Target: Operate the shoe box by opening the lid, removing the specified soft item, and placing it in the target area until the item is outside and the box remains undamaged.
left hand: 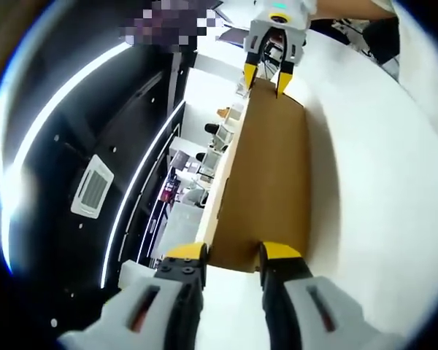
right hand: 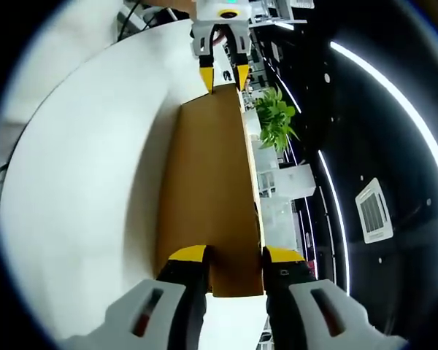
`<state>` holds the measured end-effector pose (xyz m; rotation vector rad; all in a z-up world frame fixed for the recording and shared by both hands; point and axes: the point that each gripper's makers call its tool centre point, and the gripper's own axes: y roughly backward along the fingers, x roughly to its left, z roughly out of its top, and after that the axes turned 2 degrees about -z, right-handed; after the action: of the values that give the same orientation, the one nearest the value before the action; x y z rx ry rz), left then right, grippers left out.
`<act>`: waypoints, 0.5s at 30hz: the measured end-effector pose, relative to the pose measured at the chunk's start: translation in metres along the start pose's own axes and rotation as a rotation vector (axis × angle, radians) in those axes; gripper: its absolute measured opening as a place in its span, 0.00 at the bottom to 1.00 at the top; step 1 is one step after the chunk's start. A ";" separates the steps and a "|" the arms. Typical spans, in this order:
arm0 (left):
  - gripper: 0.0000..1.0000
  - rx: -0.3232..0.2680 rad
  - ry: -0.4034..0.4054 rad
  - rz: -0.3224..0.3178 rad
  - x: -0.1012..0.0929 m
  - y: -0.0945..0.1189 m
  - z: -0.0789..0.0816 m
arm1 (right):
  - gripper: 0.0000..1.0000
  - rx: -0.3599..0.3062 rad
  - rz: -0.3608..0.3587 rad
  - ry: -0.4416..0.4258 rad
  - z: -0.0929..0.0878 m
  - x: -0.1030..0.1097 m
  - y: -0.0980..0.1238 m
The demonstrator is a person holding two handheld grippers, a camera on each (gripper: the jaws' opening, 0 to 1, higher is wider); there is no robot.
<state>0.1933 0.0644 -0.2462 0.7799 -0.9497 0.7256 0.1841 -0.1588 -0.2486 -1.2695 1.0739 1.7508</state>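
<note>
Left gripper view: both tongs (left hand: 232,257) (left hand: 266,75) grasp opposite ends of the brown lid (left hand: 266,182), white table (left hand: 379,182) beside it.

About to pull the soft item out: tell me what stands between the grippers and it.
The brown shoe box itself. Its lid looks shut, with the left gripper and right gripper at opposite ends. The soft item can't be seen.
</note>
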 end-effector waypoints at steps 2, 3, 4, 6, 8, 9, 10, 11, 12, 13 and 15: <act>0.29 0.000 -0.006 0.000 0.000 0.000 0.000 | 0.28 0.000 0.001 -0.002 0.000 -0.001 0.000; 0.29 -0.003 -0.002 0.004 0.001 0.000 0.000 | 0.28 0.000 0.001 -0.004 0.000 -0.001 0.000; 0.29 -0.005 -0.002 0.006 0.001 0.000 0.000 | 0.28 0.000 0.000 -0.005 0.000 -0.002 0.000; 0.29 -0.012 0.005 0.007 0.003 0.000 0.001 | 0.28 -0.005 -0.002 -0.011 0.000 -0.003 0.000; 0.29 -0.017 0.012 0.008 0.005 0.000 0.001 | 0.28 -0.010 -0.006 -0.018 0.000 -0.005 0.001; 0.29 -0.018 0.012 0.010 0.005 0.000 0.001 | 0.28 -0.011 -0.008 -0.019 0.000 -0.005 0.001; 0.30 -0.018 0.012 0.014 0.006 0.001 0.002 | 0.28 -0.011 -0.012 -0.020 0.001 -0.006 0.001; 0.30 -0.019 0.012 0.016 0.007 0.001 0.002 | 0.28 -0.012 -0.014 -0.021 0.001 -0.006 0.001; 0.29 -0.020 0.012 0.020 0.007 0.002 0.002 | 0.28 -0.012 -0.017 -0.022 0.001 -0.007 0.002; 0.29 -0.021 0.012 0.024 0.008 0.002 0.003 | 0.28 -0.014 -0.022 -0.023 0.001 -0.008 0.002; 0.30 -0.025 0.017 0.034 0.010 0.003 0.003 | 0.28 -0.017 -0.032 -0.025 0.001 -0.010 0.003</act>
<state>0.1937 0.0650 -0.2356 0.7359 -0.9567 0.7476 0.1836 -0.1598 -0.2382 -1.2648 1.0210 1.7504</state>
